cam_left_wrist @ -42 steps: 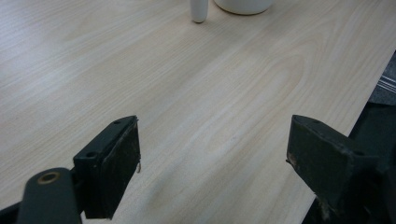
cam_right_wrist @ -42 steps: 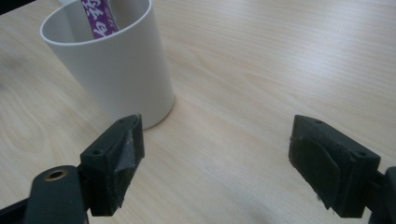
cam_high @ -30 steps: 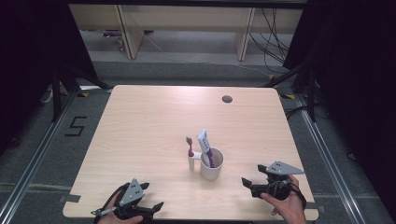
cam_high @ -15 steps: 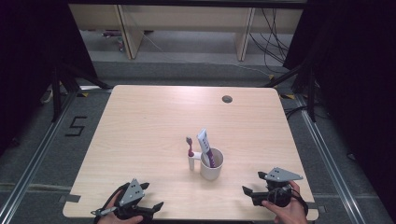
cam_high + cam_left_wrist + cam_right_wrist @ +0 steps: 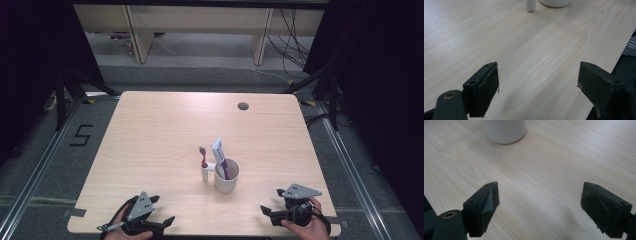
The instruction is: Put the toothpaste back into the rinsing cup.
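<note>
1. Since a second ago the right hand-held gripper (image 5: 266, 214) has drawn back toward the near edge of the pale wooden surface (image 5: 165, 135) and now sits lower at its near right corner; the left hand-held gripper (image 5: 162, 210) has kept its place at the near left.
2. The right hand-held gripper is held in the person's right hand (image 5: 305, 227), with its grey three-cornered plate on top. In the right gripper view its two black jaws stand wide apart over bare wood, with nothing between them.
3. The left hand-held gripper is held in the person's left hand (image 5: 127, 231). In the left gripper view its jaws also stand wide apart over bare wood, gripping nothing.
4. The white round ceramic cup (image 5: 226, 175) stands upright a little nearer than the middle of the surface, between the two hand-held grippers and well apart from both.
5. A white tube of toothpaste with blue print (image 5: 218, 151) leans inside the cup, its flat end sticking up above the rim.
6. A toothbrush with a dark red handle and grey head (image 5: 203, 155) stands upright in a small white holder (image 5: 205, 174) just beside the cup on its left.
7. The right gripper view shows the cup's base (image 5: 505, 131) ahead of the jaws; the left gripper view shows the holder's foot (image 5: 531, 5) and the cup's underside at the top edge.
8. A small dark round hole (image 5: 243, 106) lies in the surface near its far edge, well away from everything else.
</note>
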`<state>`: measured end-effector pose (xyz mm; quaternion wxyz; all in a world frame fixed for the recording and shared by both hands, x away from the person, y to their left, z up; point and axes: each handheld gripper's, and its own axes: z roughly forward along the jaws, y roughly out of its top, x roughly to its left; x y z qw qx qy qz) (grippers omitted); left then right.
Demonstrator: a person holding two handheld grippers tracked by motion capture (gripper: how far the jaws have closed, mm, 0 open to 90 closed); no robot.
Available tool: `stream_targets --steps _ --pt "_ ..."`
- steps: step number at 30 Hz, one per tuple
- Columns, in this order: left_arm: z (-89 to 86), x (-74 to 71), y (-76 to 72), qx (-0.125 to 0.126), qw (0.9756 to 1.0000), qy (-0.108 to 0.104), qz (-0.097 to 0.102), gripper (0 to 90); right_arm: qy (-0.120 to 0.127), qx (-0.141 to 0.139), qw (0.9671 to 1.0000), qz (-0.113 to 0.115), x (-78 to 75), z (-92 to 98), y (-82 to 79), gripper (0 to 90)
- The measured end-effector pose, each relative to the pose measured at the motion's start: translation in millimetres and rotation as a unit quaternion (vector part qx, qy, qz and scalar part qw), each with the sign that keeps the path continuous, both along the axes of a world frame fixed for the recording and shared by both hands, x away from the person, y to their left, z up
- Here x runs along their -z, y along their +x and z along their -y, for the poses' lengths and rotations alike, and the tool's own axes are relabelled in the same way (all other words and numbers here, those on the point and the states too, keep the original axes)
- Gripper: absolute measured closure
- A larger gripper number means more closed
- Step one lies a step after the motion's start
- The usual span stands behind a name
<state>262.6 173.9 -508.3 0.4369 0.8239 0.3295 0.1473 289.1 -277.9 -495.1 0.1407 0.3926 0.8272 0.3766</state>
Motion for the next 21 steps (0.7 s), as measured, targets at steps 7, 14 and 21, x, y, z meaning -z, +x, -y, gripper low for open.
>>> stream_targets --steps 7,14,21 --pt "-0.8 -0.7 0.3 0.003 0.9999 0.010 0.000 16.7 -0.011 -0.008 0.9999 0.000 3.4 0.9 -2.0 16.4" --pt "-0.9 -0.8 0.4 0.003 0.9999 0.011 0.000 16.7 -0.016 -0.005 0.9998 0.001 3.1 1.0 -4.8 16.3" --pt "-1.0 -0.9 0.3 0.002 0.9999 0.011 0.000 16.7 -0.020 -0.005 0.9998 0.000 3.9 0.8 -4.9 16.4"
